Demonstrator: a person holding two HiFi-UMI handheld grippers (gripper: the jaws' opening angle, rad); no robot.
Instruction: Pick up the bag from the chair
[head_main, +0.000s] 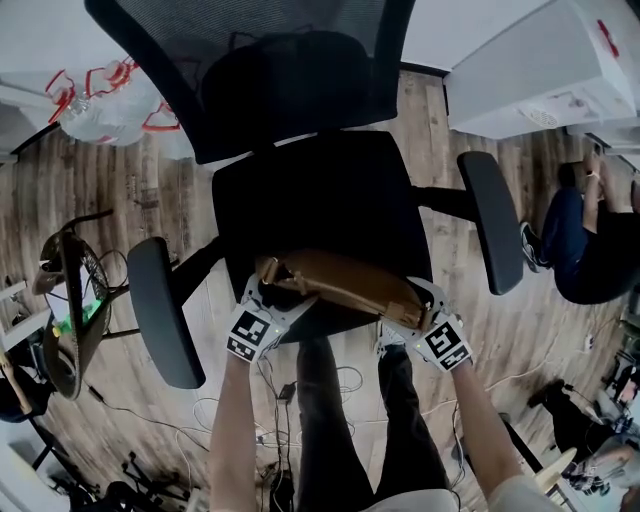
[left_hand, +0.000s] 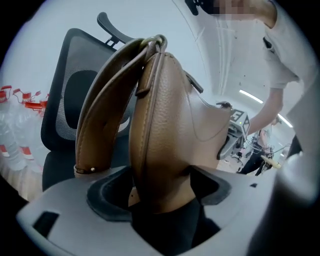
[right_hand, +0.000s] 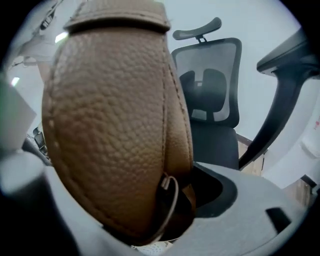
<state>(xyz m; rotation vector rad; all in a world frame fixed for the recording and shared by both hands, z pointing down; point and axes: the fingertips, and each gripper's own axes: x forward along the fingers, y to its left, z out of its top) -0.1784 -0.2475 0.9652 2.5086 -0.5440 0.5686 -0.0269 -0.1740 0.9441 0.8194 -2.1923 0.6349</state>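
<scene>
Wood-plank floor surrounds a black mesh-backed office chair. At the seat's front edge lies the tan pebbled-leather bag, stretched between both tools; whether it touches the seat cannot be told. The left tool is clenched on one end of the bag, beside its folded strap. The right tool grips the other end, where a metal ring hangs. Wrapped bottles behind the chair carry red print too blurred to read. A seated person is at far right.
</scene>
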